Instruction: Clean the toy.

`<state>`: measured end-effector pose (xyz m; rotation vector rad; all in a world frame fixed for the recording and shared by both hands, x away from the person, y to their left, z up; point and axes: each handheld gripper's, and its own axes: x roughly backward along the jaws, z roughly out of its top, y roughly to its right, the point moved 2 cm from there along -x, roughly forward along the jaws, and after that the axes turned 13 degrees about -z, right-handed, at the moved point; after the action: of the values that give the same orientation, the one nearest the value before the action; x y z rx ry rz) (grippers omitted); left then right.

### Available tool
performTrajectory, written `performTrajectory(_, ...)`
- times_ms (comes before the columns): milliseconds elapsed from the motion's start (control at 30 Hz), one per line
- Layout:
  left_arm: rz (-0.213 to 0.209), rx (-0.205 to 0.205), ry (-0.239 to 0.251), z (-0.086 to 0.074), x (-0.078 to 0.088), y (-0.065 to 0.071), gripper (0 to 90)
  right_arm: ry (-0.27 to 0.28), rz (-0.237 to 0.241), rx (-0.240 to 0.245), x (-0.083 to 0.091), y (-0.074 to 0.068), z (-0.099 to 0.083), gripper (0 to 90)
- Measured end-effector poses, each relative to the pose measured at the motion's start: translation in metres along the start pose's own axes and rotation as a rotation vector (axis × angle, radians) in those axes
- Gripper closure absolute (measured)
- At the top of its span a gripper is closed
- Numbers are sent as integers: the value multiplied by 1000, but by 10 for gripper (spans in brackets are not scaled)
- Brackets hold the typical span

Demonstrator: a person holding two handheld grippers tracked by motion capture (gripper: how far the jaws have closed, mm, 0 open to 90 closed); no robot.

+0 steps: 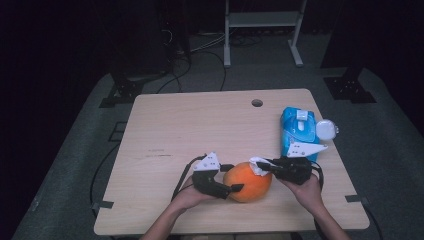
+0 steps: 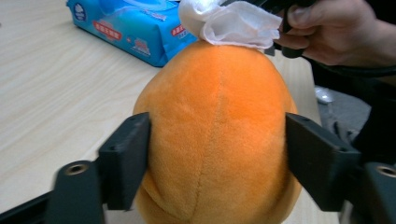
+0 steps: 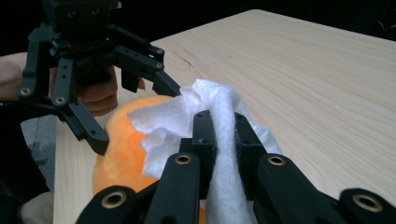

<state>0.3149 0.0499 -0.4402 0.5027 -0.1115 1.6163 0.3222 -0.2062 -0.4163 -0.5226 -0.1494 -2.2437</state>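
Table [image 1: 200,120]: light wood top filling the middle of the high view, with a small round hole [image 1: 257,103] near its far edge at upper centre.

Left hand [image 1: 187,196]: enters from the bottom of the high view, left of centre, and holds the left gripper.

Left gripper [image 1: 231,178]: lower centre of the high view, just left of the toy. Its jaws are spread wide and press against the two sides of the orange plush toy, one on each flank, as the left gripper view shows.

Orange plush toy [image 1: 248,182]: round and soft, lying on the table in the lower centre of the high view, between the two grippers. In the left gripper view [image 2: 217,130] it takes up the centre, with a seam running down its middle.

White wipe [image 1: 258,165]: crumpled, touching the top of the toy on its right side. In the right gripper view [image 3: 205,126] it is pinched between jaws drawn narrow.

Right gripper [image 1: 266,167]: lower centre-right of the high view, clamped on the wipe.

Right hand [image 1: 305,186]: at the lower right, behind its gripper.

Blue wipes pack [image 1: 298,131]: right of centre, its lid [image 1: 327,129] flipped open.
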Motion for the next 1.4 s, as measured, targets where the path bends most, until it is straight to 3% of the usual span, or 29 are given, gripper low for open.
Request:
performTrajectory(100,9,-19,-8,3,-3,5,308,16,20,9,-2,-10,5,821)
performTrajectory(267,22,-60,-30,5,-6,11,307,13,53,78,-8,-33,13,820)
performTrajectory(333,8,-55,-13,3,-5,9,270,8,51,88,-8,-32,13,821)
performTrajectory(467,-11,-28,12,1,-6,2,102,5,50,55,-6,-21,8,821)
performTrajectory(567,-32,0,11,-5,-9,-2,86,12,35,38,-2,-14,7,821)
performTrajectory(633,-33,-17,4,-5,-13,0,103,11,33,30,-2,-12,7,820)
performTrajectory(767,3,-30,-13,-5,-12,1,237,17,26,44,-3,-19,10,821)
performTrajectory(867,18,-33,-13,-3,-13,3,281,24,56,74,-5,-32,14,820)
performTrajectory(967,17,-28,-2,-2,-11,3,314,18,55,119,-6,-42,17,820)
performTrajectory(1067,8,4,27,-3,-9,0,331,19,34,111,-3,-33,17,821)
performTrajectory(1233,7,41,44,-5,-6,-4,334,0,-64,80,9,-4,8,821)
performTrajectory(1300,1,78,61,-6,-5,-8,333,-4,-92,65,13,4,3,820)
performTrajectory(1400,5,101,67,-7,-3,-11,333,4,-92,60,13,3,2,821)
